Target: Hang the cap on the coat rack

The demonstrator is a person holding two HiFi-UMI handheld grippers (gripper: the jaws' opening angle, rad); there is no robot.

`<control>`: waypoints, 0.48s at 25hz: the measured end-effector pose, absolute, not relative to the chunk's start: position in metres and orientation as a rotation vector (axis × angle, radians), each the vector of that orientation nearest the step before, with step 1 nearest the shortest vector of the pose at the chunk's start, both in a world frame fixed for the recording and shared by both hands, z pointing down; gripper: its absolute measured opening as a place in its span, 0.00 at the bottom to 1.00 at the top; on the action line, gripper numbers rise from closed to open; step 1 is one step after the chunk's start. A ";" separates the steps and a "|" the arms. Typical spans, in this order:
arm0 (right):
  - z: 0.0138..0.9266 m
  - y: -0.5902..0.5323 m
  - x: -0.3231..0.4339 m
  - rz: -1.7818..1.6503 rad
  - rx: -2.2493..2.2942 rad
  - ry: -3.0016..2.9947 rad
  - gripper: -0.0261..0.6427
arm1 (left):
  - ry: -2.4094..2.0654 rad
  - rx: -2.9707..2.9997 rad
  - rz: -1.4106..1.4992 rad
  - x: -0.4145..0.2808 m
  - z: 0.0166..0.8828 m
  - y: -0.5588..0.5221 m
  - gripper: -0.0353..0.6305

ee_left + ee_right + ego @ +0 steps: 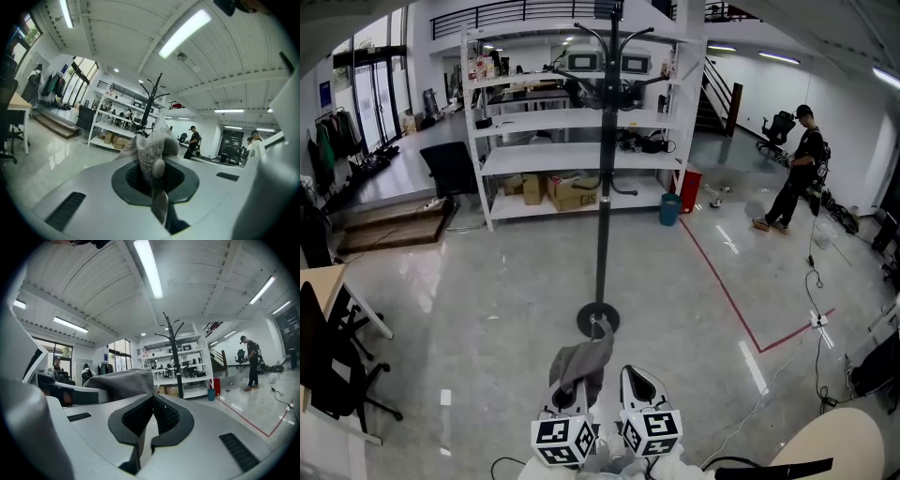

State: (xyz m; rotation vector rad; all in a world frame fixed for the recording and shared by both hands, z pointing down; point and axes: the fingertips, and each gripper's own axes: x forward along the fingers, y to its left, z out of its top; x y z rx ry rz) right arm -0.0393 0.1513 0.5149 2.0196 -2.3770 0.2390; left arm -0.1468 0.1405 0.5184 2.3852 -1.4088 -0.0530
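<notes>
A tall black coat rack [603, 187] stands on a round base [598, 319] straight ahead, with curved hooks [609, 42] at its top. My left gripper [584, 373] is shut on a grey cap [581, 361], held low just in front of the base. In the left gripper view the cap's fabric [152, 152] is bunched between the pads, with the coat rack [152, 96] beyond it. My right gripper [630, 373] sits beside the left one, shut and holding nothing. In the right gripper view the cap [119, 383] shows at the left and the coat rack [174, 352] ahead.
White shelving [581, 141] with boxes stands behind the rack. A person [792, 169] walks at the far right. Red floor tape [731, 291] runs to the right of the base. An office chair [328, 366] and desk [323, 281] are at the left, cables [814, 319] at the right.
</notes>
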 end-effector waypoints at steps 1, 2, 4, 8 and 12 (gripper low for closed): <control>0.514 0.147 -0.037 0.238 2.015 -2.378 0.06 | -1.410 2.383 -0.054 -0.145 0.518 0.137 0.07; 0.514 0.144 -0.035 0.237 2.011 -2.379 0.06 | -1.412 2.381 -0.056 -0.142 0.518 0.133 0.07; 0.513 0.135 -0.030 0.238 2.007 -2.380 0.06 | -1.414 2.378 -0.057 -0.136 0.517 0.125 0.07; 0.511 0.117 -0.018 0.240 1.995 -2.386 0.06 | -1.421 2.375 -0.058 -0.124 0.513 0.107 0.07; 0.511 0.098 -0.005 0.247 1.990 -2.391 0.06 | -1.424 2.375 -0.055 -0.110 0.513 0.090 0.07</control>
